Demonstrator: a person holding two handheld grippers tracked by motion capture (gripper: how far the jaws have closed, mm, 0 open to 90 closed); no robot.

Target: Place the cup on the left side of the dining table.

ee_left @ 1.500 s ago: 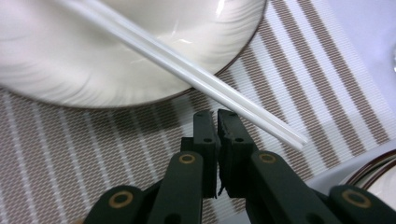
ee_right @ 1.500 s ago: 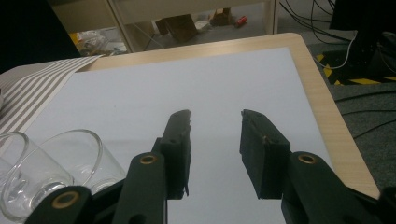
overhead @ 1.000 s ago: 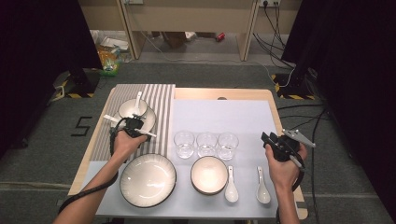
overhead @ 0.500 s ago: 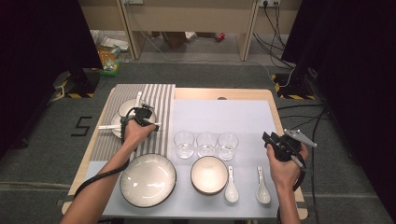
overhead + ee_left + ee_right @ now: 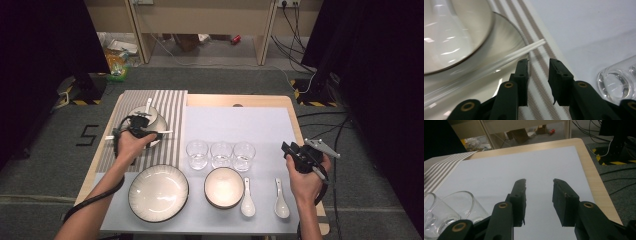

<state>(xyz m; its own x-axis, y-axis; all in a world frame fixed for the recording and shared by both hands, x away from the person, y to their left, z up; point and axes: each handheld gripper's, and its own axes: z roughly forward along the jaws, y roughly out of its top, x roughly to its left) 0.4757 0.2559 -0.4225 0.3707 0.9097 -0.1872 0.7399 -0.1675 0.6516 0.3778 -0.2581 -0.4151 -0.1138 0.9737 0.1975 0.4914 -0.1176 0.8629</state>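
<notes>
Scene: table laid for a meal, seen from the high view; striped placemat (image 5: 165,107) at far left, pale sheet (image 5: 240,122) across the rest.
Item in hand: white chopsticks (image 5: 529,48), a pair side by side, resting across the rim of the small bowl (image 5: 156,120) on the striped placemat; tips overhang onto the stripes.
Left gripper (image 5: 141,131): jaws have just been opening; now parted, nothing between the pads, chopsticks just beyond the left jaw tip in the left gripper view. Released, not gripping.
Right gripper (image 5: 294,150): jaws apart and empty, hovering over the pale sheet near the right table edge, well apart from the chopsticks.
Neighbours: three glasses (image 5: 220,154) in a row to the right of the placemat; large plate (image 5: 158,192), second bowl (image 5: 224,186) and two spoons (image 5: 264,197) along the near edge.
Handling, judged: light, stiff, thin; smooth glossy finish, likely slippery; round section, so prone to roll or scissor apart.
Grip point, judged: mid-length, both sticks pinched together across the pair, pads square to them; a hold near the tips likely to lever the far ends up.
Risk, judged: perch on bowl rim unstable; a nudge could tip them off or clink the bowl.
</notes>
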